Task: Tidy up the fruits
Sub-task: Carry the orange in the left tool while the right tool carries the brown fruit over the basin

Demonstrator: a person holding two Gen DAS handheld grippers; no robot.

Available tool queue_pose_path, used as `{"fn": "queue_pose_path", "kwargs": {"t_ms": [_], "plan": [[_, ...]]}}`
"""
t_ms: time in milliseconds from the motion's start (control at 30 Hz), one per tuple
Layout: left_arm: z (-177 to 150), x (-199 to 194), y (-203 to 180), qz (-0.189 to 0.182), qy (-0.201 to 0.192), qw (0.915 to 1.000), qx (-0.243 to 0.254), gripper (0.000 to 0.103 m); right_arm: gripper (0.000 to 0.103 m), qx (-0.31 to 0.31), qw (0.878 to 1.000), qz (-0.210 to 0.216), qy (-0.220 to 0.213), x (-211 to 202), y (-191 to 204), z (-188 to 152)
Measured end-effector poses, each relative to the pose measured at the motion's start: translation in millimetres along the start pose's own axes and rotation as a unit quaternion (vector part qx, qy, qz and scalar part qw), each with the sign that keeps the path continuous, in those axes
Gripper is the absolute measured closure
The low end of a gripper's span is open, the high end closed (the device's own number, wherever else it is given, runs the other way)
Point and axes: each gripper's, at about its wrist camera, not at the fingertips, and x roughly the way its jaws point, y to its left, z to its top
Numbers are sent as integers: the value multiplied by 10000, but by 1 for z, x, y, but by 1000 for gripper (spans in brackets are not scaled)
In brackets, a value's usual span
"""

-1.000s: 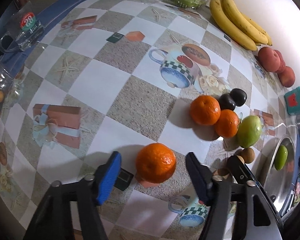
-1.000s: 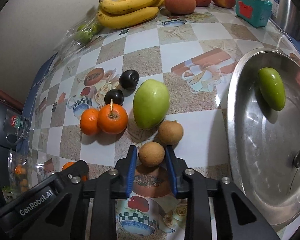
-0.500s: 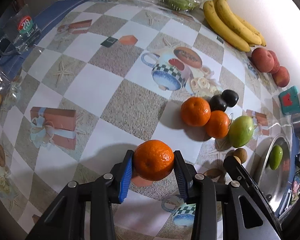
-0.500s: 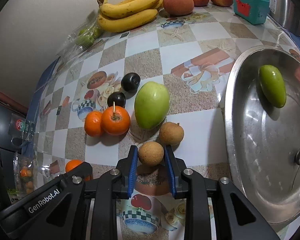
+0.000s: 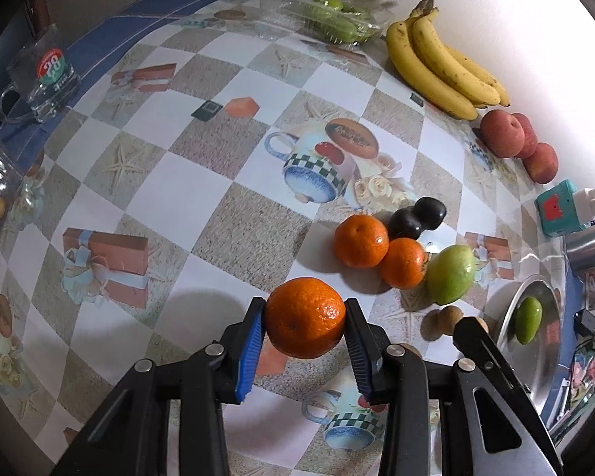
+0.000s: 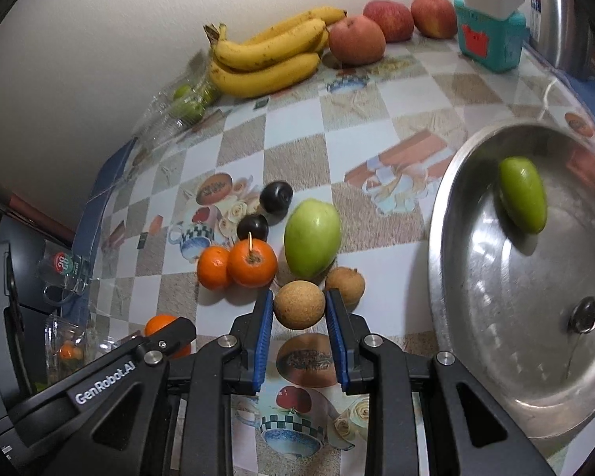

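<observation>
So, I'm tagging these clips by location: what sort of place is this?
Probably a home kitchen table: a printed checkered tablecloth, loose bananas and apples, and a steel tray.

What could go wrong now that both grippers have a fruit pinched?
The orange is round and held by the left gripper only at its sides, so it could slip out. The right gripper holds a brown fruit beside its twin; a sideways move might knock that one rolling.

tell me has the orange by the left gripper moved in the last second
Yes. The orange, earlier resting on the tablecloth between open fingers, is now clamped in the left gripper and lifted above the cloth.
</observation>
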Motion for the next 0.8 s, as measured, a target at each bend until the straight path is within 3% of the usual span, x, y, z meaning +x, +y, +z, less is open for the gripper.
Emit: {"fn": "queue_pose_path", "kwargs": {"t_ms": [300,567,800], "plan": [[-1,-18,-6,-85,-248,9996,106,61,75,237,9994,4,-254,-25,-11,4],[-6,-21,-22,-45,-368,9987,358,61,75,609,9966,-340,-430,-42,-38,7],[-18,-17,-47,-134,-276,9967,750,61,75,1304,9874,-726,-524,-53,-84,8]]}}
